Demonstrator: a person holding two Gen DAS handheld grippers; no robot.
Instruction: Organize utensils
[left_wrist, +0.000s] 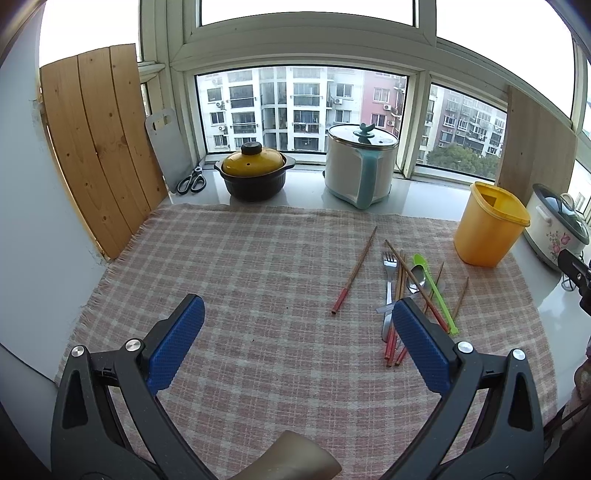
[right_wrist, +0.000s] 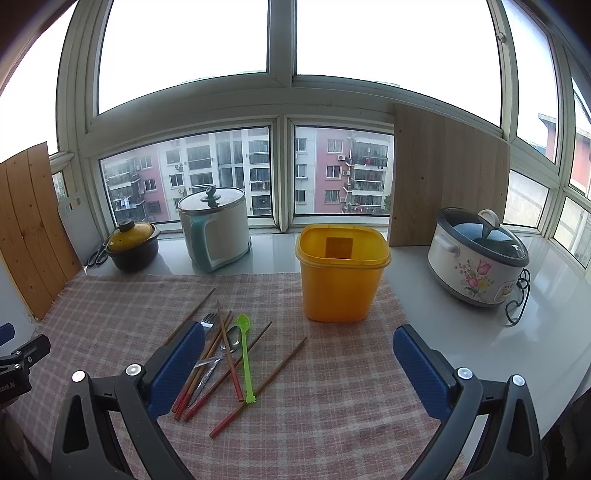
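A pile of utensils lies on the checked cloth (left_wrist: 240, 266): several red-tipped wooden chopsticks (right_wrist: 225, 354), a metal fork (left_wrist: 388, 284), a metal spoon (right_wrist: 232, 338) and a green plastic spoon (right_wrist: 245, 354). One chopstick (left_wrist: 354, 271) lies apart to the left of the pile. An open yellow container (right_wrist: 341, 273) stands behind the pile, to its right. My left gripper (left_wrist: 297, 321) hovers open over the cloth, left of the pile. My right gripper (right_wrist: 297, 350) is open too, above the cloth just right of the pile. Neither holds anything.
Along the windowsill stand a yellow-lidded dark pot (left_wrist: 254, 173), a white and teal cooker (left_wrist: 360, 166), scissors (left_wrist: 192, 181) and a grey cutting board (left_wrist: 166, 147). A flowered slow cooker (right_wrist: 478, 258) sits on the white counter at right. Wooden boards (left_wrist: 99, 147) lean at both sides.
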